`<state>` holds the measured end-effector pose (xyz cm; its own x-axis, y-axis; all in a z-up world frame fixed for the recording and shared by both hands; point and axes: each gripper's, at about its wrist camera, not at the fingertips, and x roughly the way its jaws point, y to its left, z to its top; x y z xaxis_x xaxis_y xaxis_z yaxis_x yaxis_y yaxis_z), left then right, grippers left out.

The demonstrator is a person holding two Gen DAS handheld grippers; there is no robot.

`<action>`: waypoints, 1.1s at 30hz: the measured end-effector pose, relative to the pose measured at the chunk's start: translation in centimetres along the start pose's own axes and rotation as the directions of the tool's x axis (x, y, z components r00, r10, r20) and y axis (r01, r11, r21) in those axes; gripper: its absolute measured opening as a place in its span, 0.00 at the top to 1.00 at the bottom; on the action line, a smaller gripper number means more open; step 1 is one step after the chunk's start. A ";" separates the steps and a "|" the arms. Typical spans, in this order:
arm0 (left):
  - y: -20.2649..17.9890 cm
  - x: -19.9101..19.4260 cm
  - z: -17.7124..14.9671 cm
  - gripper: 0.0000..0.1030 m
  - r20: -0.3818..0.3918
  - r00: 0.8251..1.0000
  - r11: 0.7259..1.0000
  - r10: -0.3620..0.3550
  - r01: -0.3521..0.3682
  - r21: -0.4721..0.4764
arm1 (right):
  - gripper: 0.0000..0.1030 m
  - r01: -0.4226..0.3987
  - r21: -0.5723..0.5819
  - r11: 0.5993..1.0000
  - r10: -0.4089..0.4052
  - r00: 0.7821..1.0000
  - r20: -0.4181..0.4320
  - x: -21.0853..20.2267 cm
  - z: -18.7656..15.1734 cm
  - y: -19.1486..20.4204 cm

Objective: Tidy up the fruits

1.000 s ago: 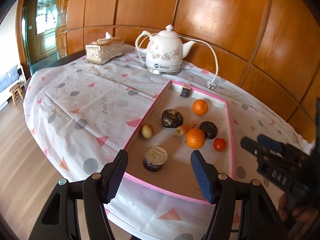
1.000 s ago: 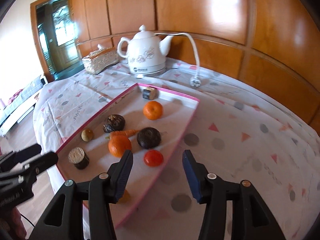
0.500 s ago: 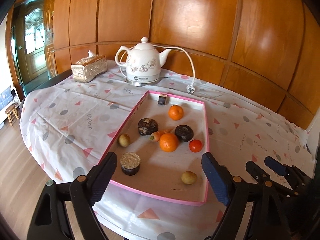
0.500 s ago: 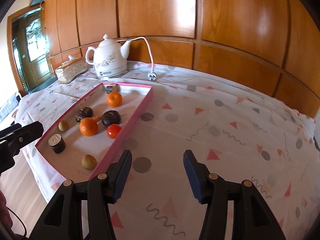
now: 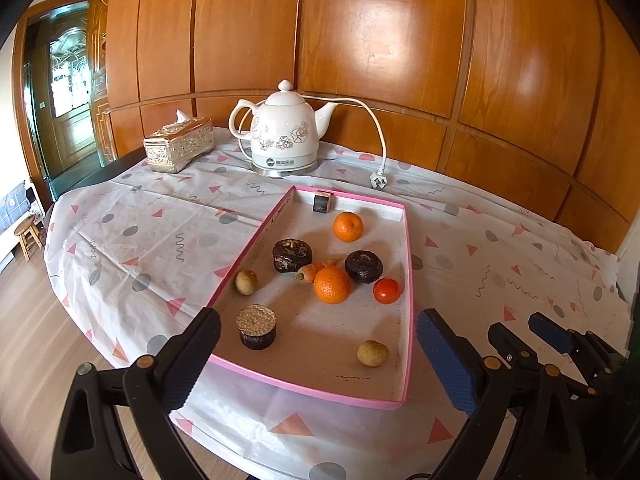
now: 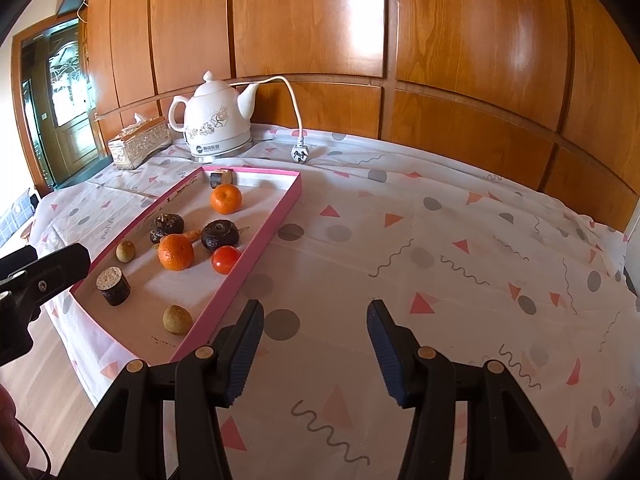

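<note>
A pink-rimmed tray lies on the patterned tablecloth. In it are two oranges, a tomato, a small carrot, two yellow-green fruits, two dark round lumps and a dark cylinder. My left gripper hovers at the tray's near end. Its jaws are opening wide and nothing is pressed between them. To the right of the tray my right gripper stands open over bare cloth, holding nothing.
A white kettle with its cord and plug stands behind the tray, and a gold tissue box is to its left. A wood-panelled wall backs the table. The table's rounded edge drops to the floor on the left, near a stool.
The left jaws have spread wider and pulled back, bringing the near yellow-green fruit into view. The right gripper has swung right, from over the tray to over the cloth.
</note>
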<state>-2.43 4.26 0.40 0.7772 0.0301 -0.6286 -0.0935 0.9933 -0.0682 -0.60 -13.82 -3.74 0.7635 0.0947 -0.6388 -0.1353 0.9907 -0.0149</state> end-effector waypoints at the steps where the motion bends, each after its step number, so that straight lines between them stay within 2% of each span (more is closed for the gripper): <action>1: 0.0 0.0 0.0 0.03 0.000 1.000 1.000 0.001 -0.001 -0.001 | 0.47 -0.003 0.000 1.000 0.003 1.000 -0.003 0.0 0.0 0.0; 16: 1.3 0.0 0.0 0.00 0.000 0.999 0.999 0.040 -0.040 -0.033 | 0.47 -0.009 -0.014 1.000 0.009 1.000 -0.007 -0.1 -0.3 0.6; 33: 1.5 -0.6 0.3 0.00 0.016 0.999 0.998 0.043 -0.042 -0.036 | 0.47 -0.015 -0.032 0.999 0.015 1.000 0.007 -0.5 -0.2 1.3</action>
<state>-2.88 5.78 0.90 0.7822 0.0744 -0.6186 -0.1487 0.9864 -0.0693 -1.23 -12.58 -3.61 0.7656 0.1101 -0.6338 -0.1669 0.9855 -0.0304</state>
